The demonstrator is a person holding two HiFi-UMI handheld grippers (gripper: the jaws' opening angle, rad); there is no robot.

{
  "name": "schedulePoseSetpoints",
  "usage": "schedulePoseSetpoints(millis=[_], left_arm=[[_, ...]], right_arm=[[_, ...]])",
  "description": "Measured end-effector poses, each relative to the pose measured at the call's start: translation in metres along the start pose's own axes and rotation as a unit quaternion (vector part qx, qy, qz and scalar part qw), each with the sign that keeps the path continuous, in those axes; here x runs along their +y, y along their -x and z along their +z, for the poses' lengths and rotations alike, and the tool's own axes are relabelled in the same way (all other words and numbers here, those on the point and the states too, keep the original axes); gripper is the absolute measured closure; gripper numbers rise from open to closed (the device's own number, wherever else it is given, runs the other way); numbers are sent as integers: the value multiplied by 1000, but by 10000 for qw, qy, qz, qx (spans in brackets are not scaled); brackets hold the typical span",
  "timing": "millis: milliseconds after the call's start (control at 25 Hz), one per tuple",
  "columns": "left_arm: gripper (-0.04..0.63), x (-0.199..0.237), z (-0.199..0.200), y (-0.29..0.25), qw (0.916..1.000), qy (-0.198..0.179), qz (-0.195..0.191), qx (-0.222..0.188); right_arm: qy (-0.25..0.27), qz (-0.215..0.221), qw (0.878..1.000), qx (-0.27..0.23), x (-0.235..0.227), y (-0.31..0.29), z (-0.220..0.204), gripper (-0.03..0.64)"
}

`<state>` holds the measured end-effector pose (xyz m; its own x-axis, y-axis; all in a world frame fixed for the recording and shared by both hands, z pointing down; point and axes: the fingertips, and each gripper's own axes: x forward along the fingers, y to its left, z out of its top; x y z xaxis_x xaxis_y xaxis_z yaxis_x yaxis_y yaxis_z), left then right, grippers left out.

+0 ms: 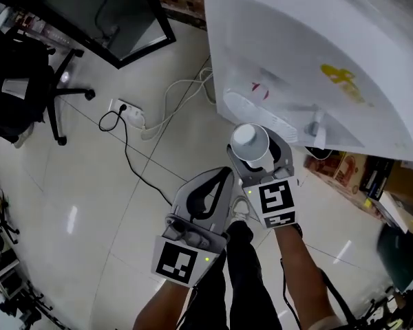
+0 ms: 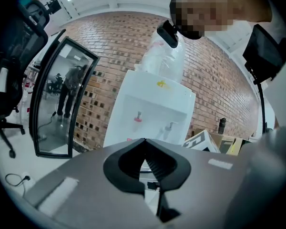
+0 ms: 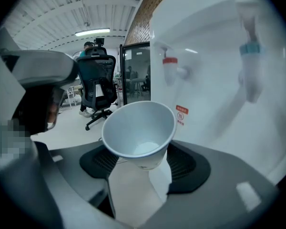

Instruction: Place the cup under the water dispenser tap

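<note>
— As the person stands at the front of the white water dispenser [image 1: 310, 53], what are the two grippers doing?
— The left gripper [image 1: 225, 175] has its jaws pressed together on nothing. Just beside it, the right gripper [image 1: 259, 150] is clamped on the white paper cup [image 1: 247, 140].
— And the cup?
— Tilted, close to the dispenser's front, lower than the red tap [image 3: 170, 63] and clear of the blue tap [image 3: 250, 49].
</note>
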<state>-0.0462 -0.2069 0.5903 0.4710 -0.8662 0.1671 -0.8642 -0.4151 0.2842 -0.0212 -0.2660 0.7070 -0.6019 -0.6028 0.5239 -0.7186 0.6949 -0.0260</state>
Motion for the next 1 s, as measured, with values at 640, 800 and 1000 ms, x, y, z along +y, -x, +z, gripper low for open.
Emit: schedulePoseSetpoints(millis=[640, 800, 1000], left_arm=[[604, 12, -33, 14, 9989, 163, 139, 407], [604, 16, -35, 13, 9988, 149, 178, 431], [604, 22, -34, 13, 9987, 169, 234, 409]], right_arm=[[-355, -78, 9975, 609, -48, -75, -21, 298], [-501, -4, 9972, 554, -46, -79, -20, 298], [-460, -63, 9975, 526, -46, -80, -25, 295]])
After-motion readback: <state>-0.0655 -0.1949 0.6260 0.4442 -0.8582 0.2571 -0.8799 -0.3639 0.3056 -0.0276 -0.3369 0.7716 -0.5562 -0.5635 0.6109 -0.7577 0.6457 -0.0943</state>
